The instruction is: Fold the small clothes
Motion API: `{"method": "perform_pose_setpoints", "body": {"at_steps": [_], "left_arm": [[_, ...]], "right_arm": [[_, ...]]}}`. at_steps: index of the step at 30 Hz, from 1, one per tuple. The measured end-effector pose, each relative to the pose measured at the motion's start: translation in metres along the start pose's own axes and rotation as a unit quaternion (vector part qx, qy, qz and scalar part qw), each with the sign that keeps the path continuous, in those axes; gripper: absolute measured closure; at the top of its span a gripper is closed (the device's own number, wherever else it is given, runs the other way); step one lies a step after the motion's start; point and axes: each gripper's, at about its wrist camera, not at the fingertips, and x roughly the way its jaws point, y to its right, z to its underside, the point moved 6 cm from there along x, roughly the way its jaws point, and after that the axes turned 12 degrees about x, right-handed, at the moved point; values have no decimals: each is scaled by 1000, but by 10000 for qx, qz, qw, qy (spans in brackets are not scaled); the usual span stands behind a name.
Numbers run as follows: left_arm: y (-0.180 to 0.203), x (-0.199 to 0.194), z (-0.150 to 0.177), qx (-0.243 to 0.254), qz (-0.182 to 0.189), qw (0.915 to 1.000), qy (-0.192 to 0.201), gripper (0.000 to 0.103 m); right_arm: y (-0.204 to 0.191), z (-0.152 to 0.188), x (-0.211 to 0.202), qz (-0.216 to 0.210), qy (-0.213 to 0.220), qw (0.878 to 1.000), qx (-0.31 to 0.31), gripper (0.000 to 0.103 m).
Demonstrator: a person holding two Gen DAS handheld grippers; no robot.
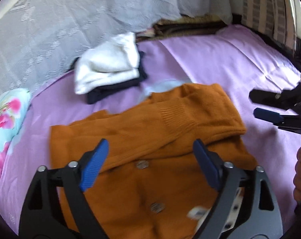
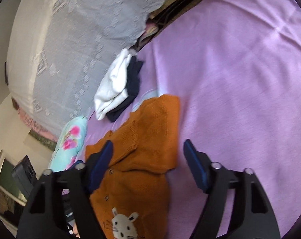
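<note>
Across the lower centre of both frames, an orange cardigan (image 1: 142, 139) is lying on the lilac bed sheet (image 1: 220, 59), sleeves folded over its buttoned front; a mouse motif (image 2: 123, 225) is showing in the right wrist view. I am holding the left tool (image 1: 150, 161) wide above the cardigan, gripping nothing. I am holding the right tool (image 2: 148, 167) wide too, empty, over the cardigan's right edge. Upper left of centre, a white garment (image 1: 108, 61) is sitting on a navy one (image 1: 114, 89). A floral pillow (image 1: 4, 119) is lying at the left edge.
</note>
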Motion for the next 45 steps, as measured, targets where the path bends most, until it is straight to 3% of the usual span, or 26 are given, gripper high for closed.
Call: {"method": "perform_pose_setpoints", "body": {"at_steps": [4, 7, 10, 12, 15, 16, 17, 19, 22, 24, 27, 30, 33, 35, 38, 40, 43, 45], "left_arm": [[-52, 0, 22, -391, -414, 9982, -198, 8], [-90, 8, 34, -835, -489, 9943, -452, 8], [-114, 25, 45, -1060, -521, 9908, -663, 8], [-125, 38, 58, -1107, -606, 9880, -893, 8], [-139, 64, 84, -1316, -606, 9807, -1314, 2], [-144, 73, 91, -1537, -394, 9772, -1411, 2], [-148, 77, 94, -1745, -190, 9740, -1434, 2], [-159, 75, 97, -2023, -43, 9693, -1397, 2], [-164, 68, 101, -2054, -106, 9690, -1370, 2], [-166, 60, 101, -2058, -154, 9696, -1311, 2], [-169, 47, 99, -2002, -378, 9710, -1253, 2], [-174, 29, 84, -1954, -519, 9747, -955, 2], [-178, 23, 60, -1878, -439, 9787, -706, 2], [-180, 31, 54, -1775, -566, 9794, -773, 2], [-191, 70, 70, -1732, -942, 9704, -1393, 2], [-200, 91, 92, -1963, -863, 9618, -1703, 2], [-212, 89, 95, -2266, -653, 9591, -1569, 2], [-218, 76, 87, -2379, -750, 9595, -1309, 2]], "right_arm": [[-35, 14, 22, -307, -377, 9984, -290, 46], [-55, 17, 45, 50, -365, 9967, -721, 46], [-50, 16, 74, 321, -514, 9969, -507, 46], [-42, 16, 88, 719, -519, 9943, -598, 46], [-37, 20, 93, 758, -544, 9928, -745, 48], [-39, 22, 92, 712, -527, 9927, -821, 51], [-41, 24, 93, 685, -527, 9922, -895, 70], [-45, 30, 95, 730, -515, 9894, -1145, 88], [-50, 32, 91, 1365, -166, 9740, -1799, 99], [-37, 28, 91, 1723, -198, 9664, -1896, 100], [-22, 14, 76, 1461, -108, 9793, -1394, 101], [-47, 9, 59, 1090, 256, 9804, -1621, 98], [-81, 19, 72, 815, 56, 9758, -2030, 98], [-90, 24, 87, 745, -114, 9745, -2115, 98], [-81, 26, 112, 1007, -378, 9725, -2064, 97], [-50, 24, 126, 1465, -553, 9695, -1884, 101], [-33, 9, 121, 1102, -717, 9832, -1269, 103], [-36, 4, 107, 1255, -280, 9816, -1411, 99]]}}
